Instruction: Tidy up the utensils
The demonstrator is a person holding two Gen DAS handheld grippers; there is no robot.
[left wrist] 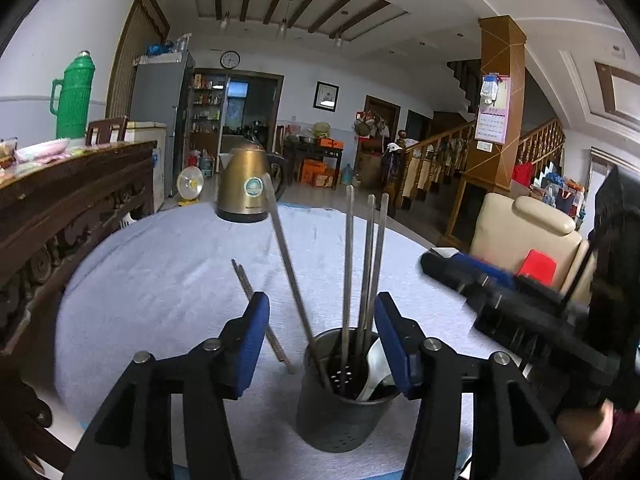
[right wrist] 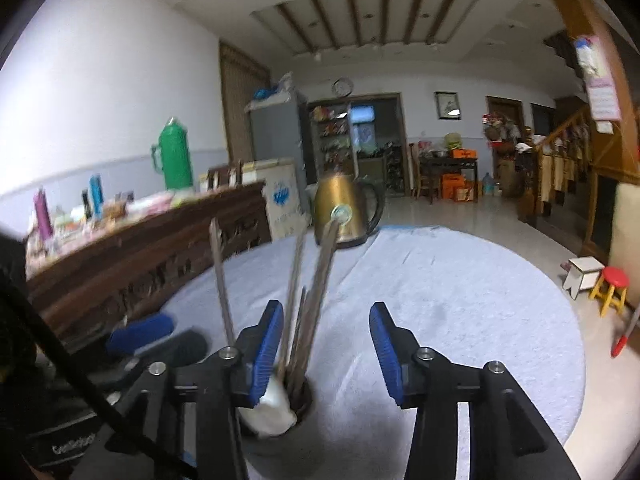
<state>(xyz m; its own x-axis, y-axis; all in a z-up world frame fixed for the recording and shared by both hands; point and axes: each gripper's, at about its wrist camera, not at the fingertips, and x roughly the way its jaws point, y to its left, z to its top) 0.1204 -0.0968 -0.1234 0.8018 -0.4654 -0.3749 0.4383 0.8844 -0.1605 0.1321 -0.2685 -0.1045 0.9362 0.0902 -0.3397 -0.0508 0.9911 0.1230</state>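
A perforated metal utensil holder (left wrist: 340, 400) stands on the cloth-covered round table (left wrist: 160, 280). It holds several long metal chopsticks (left wrist: 348, 264) and a white spoon (left wrist: 376, 364). A pair of chopsticks (left wrist: 248, 284) lies flat on the cloth to its left. My left gripper (left wrist: 322, 320) is open, its blue pads on either side of the holder and apart from it. The right gripper (left wrist: 452, 268) reaches in from the right. In the right wrist view, my right gripper (right wrist: 326, 320) is open just right of the holder (right wrist: 304, 400), spoon (right wrist: 272, 404) and chopsticks (right wrist: 316, 280).
A brass kettle (left wrist: 244, 184) stands at the table's far edge. A carved wooden sideboard (left wrist: 60, 208) with a green thermos (left wrist: 74, 96) runs along the left. A cream chair (left wrist: 520, 224) sits to the right, and a red stool (right wrist: 612, 284) on the floor.
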